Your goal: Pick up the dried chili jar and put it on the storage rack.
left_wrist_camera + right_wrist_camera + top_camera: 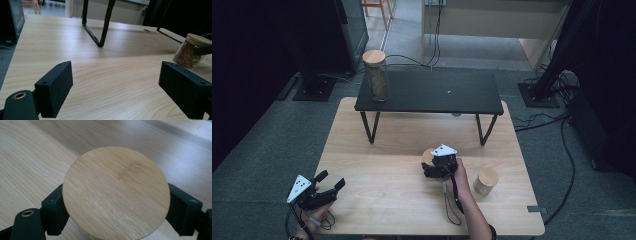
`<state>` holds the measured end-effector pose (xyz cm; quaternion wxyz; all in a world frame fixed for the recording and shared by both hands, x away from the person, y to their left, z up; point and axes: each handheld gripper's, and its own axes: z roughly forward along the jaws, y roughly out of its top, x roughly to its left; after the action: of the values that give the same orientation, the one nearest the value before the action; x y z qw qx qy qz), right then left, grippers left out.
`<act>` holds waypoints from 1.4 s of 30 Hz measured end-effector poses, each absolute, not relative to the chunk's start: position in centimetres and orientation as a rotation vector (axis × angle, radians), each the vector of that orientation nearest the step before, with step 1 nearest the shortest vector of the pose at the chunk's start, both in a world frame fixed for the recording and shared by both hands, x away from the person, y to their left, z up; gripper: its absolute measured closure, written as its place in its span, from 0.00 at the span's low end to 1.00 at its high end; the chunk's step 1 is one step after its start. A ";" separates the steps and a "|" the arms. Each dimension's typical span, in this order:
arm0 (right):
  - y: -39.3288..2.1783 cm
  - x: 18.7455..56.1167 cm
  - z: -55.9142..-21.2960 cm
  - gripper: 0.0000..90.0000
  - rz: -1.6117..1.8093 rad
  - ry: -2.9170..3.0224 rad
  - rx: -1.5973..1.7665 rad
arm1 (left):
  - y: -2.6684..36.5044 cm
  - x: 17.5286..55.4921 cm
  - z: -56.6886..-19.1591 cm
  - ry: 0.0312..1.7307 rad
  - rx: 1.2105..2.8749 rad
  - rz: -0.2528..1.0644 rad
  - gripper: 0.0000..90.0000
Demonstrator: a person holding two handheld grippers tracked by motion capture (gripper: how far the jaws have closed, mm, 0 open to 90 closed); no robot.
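Right gripper clamps the mid-table jar below its lid, left gripper gaping empty — an off-centre squeeze could tip it.

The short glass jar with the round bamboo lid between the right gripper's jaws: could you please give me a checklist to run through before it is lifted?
1. Right gripper astride the short glass jar with the round bamboo lid, a jaw on each side: ok.
2. Pads pressing the glass below the lid: cannot tell, the lid hides the contact.
3. Jar upright on the light wooden table: ok.
4. Second short bamboo-lidded jar stands apart to the right: ok.
5. Black metal shelf has bare room beside the tall bamboo-lidded jar: ok.
6. Left gripper open, off at the table's near left edge: ok.
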<state>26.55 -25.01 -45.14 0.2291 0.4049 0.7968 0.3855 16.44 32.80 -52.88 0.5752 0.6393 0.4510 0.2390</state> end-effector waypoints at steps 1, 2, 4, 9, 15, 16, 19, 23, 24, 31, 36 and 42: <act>-25.0 26.6 -45.1 0.22 1.062 2.196 1.112 | 32.8 16.4 -52.9 1.056 1.498 0.560 0.14; -24.9 26.6 -45.1 0.22 1.060 2.199 1.113 | 32.8 16.4 -52.9 1.055 1.498 0.560 0.13; -24.8 26.6 -45.1 0.24 1.052 2.200 1.109 | 32.8 16.4 -52.9 1.056 1.500 0.562 0.14; -24.8 26.6 -45.3 0.27 1.066 2.198 1.106 | 32.7 16.4 -52.9 1.056 1.498 0.563 0.13; -24.9 26.5 -45.2 0.28 1.068 2.193 1.120 | 32.7 16.4 -52.9 1.057 1.498 0.566 0.14; -24.8 26.5 -45.1 0.28 1.064 2.193 1.119 | 32.7 16.4 -52.9 1.058 1.498 0.566 0.13; -25.1 26.3 -45.0 0.28 1.080 2.187 1.124 | 32.7 16.3 -52.9 1.060 1.497 0.566 0.13; -25.3 25.9 -44.1 0.28 1.086 2.182 1.117 | 32.6 16.3 -52.9 1.060 1.498 0.570 0.13; -25.4 25.8 -43.9 0.28 1.085 2.180 1.115 | 32.6 16.3 -52.9 1.060 1.498 0.572 0.14; -25.6 25.4 -42.0 0.28 1.075 2.193 1.108 | 32.5 16.3 -52.8 1.060 1.504 0.575 0.13; -26.2 25.5 -40.8 0.28 1.084 2.193 1.097 | 32.4 16.3 -52.8 1.062 1.505 0.578 0.14; -26.7 25.4 -39.2 0.28 1.086 2.188 1.079 | 32.5 16.3 -52.8 1.055 1.512 0.577 0.14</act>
<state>25.37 -26.70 -39.24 0.2334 0.3928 0.7969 0.3953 16.31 32.46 -52.75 0.5686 0.6438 0.4491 0.2459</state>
